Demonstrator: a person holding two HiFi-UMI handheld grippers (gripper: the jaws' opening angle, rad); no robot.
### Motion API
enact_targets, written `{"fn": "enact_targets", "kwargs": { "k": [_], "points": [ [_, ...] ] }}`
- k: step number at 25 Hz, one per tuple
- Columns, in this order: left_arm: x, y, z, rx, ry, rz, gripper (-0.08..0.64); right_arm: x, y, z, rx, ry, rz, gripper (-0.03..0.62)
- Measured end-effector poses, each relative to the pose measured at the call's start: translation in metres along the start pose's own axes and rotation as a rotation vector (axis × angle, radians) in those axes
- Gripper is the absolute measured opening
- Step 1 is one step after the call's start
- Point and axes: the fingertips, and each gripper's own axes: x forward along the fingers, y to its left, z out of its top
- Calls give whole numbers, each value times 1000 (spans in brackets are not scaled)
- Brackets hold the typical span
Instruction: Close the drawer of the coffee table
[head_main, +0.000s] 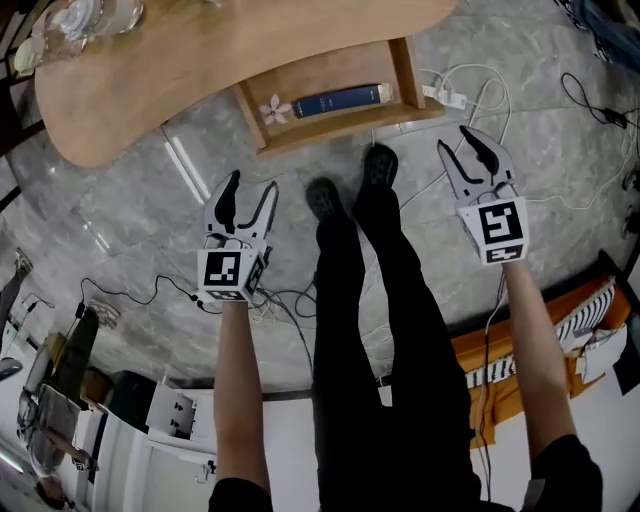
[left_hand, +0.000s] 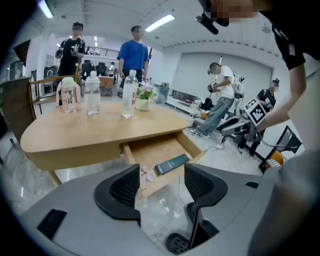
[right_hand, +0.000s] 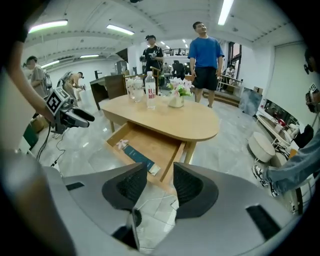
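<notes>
Head view: the person stands on the grey floor (head_main: 150, 200) facing the wooden surface (head_main: 200, 60), w/ the drawer (head_main: 340, 128) pulled fully out toward their black shoes (head_main: 325, 195). Inside it lie a dark flat item (head_main: 340, 100) and a small pink flower (head_main: 275, 108). The left tool (head_main: 252, 185) and right tool (head_main: 460, 150) are both held out in front, either side of the legs, well apart from the drawer front, each w/ jaws spread and nothing btwn them. Cables (head_main: 470, 80) trail on the floor near the drawer's right corner. Left gripper view: jaws apart, empty; thru the gap I see the drawer's front edge and the floor below it. Bottles (left_hand: 92, 92) stand on the surface, and people (left_hand: 133, 50) stand behind it. Right gripper view: same story, jaws at a fair gap, holding nothing, the open drawer (right_hand: 150, 142) beyond them. Step in hand, I'd say: the approach, i.e. nothing touches the drawer yet. Next move prob. calls for bringing one or both tools against the front panel and pushing straight in, evenly, so it doesn't skew on its runners, while minding the cables.
</notes>
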Motion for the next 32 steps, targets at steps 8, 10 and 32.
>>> {"fn": "enact_targets", "kwargs": {
  "k": [8,10,32],
  "points": [
    [72,39,-99,49,160,1,336,63,-14,-63,-80,107,-10,187],
    [89,45,-115,53,190,-2,345,76,-15,-76,-106,131,-13,192],
    [146,53,-133,43,167,2,247,117,-26,-109,-164,222,-41,196]
  ]
}}
